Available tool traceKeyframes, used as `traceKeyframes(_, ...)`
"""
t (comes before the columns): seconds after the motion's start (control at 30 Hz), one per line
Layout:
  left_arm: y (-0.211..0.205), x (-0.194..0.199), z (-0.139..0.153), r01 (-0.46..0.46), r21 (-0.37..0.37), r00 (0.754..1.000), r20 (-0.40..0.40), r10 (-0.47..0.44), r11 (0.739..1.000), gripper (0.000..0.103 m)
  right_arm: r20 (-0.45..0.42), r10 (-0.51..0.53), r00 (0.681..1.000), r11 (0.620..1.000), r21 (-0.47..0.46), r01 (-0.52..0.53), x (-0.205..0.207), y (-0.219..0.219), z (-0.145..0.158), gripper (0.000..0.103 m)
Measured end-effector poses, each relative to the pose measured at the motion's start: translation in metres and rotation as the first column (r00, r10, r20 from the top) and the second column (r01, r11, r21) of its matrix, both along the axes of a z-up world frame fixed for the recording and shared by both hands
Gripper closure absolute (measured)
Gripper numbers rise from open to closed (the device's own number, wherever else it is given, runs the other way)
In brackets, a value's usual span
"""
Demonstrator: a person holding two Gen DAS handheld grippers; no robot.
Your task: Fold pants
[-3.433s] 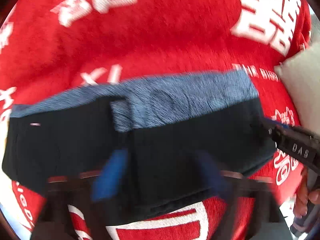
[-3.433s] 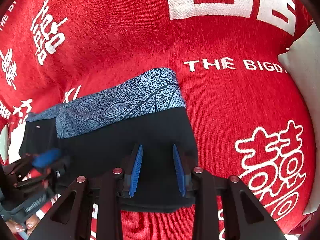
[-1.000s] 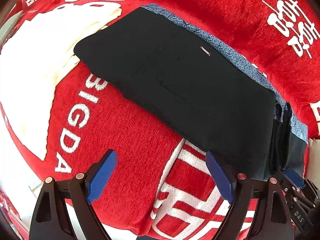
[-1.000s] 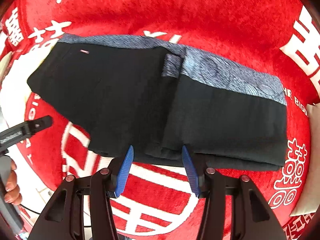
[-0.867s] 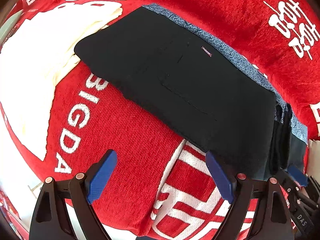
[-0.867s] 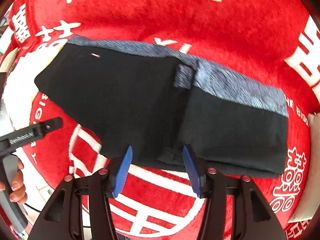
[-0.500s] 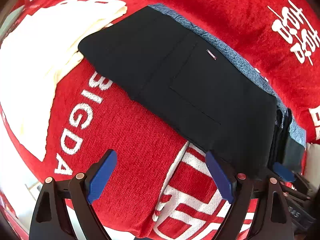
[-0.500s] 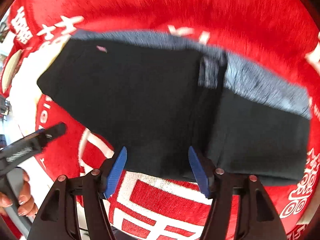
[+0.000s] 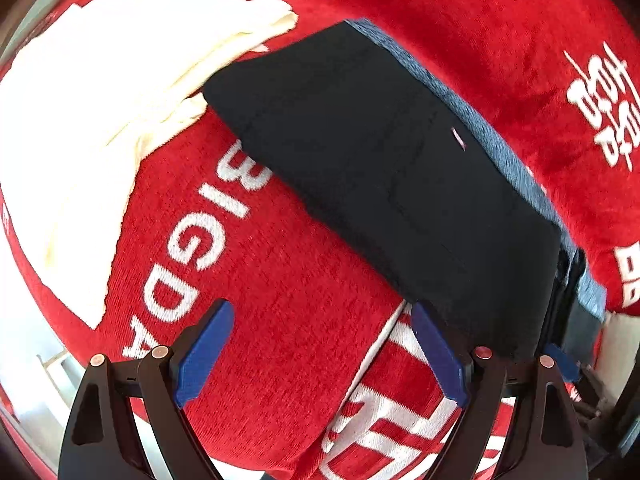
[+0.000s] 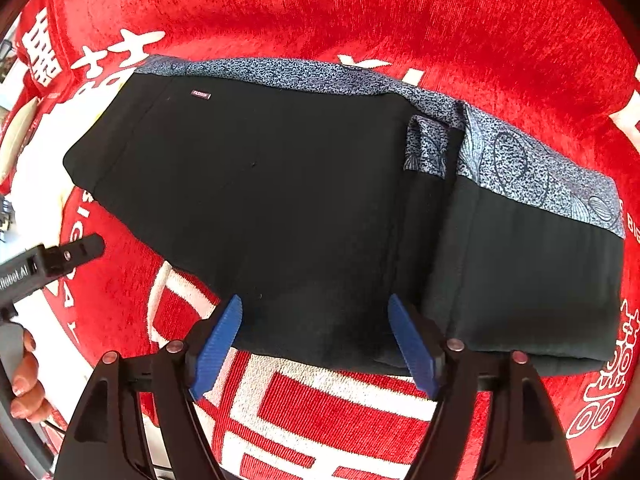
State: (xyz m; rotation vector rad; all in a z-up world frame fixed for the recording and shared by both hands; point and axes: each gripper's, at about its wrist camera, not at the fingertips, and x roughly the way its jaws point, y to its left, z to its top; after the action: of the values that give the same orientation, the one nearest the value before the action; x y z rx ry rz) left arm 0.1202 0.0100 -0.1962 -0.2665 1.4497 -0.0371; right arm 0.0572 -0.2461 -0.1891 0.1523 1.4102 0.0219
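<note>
The pants are black with a blue patterned band along the far edge. They lie folded into a long rectangle on a red blanket; they also show in the left wrist view. My right gripper is open and empty, its blue fingers over the pants' near edge. My left gripper is open wide and empty over the red blanket, just off the pants' near left edge. The left gripper's tip shows at the left of the right wrist view.
The red blanket with white lettering covers the surface. A cream cloth lies to the left, touching the pants' left end. A pale cushion edge shows at the far right.
Both grippers have let go of the pants and drawn back to the near edge. The right gripper has opened wider and moved closer to the pants over the last second.
</note>
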Motion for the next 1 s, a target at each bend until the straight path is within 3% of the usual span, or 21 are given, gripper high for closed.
traceKeyframes(0.17,0.024,0.014,0.000,-0.087,-0.113,0.995,0.039,0.091,0.990,0.013,0.001,0.000,1.000,1.000,-0.006,0.000,0.000,0.001,0.000,0.024)
traceKeyframes(0.43,0.049,0.030,-0.017,-0.165,-0.353,0.979,0.054,0.196,0.921,0.013,-0.002,0.004,1.000,1.000,-0.007,-0.004,0.000,0.002,-0.002,0.024)
traceKeyframes(0.87,0.036,0.060,-0.028,-0.135,-0.468,0.975,0.093,0.201,0.873,0.013,0.000,0.025,1.000,1.000,-0.015,-0.025,0.001,0.003,-0.003,0.022)
traceKeyframes(1.0,0.040,0.064,-0.018,-0.133,-0.539,0.966,0.117,0.231,0.832,0.013,-0.002,0.026,1.000,1.000,-0.015,-0.026,0.001,0.003,-0.003,0.022)
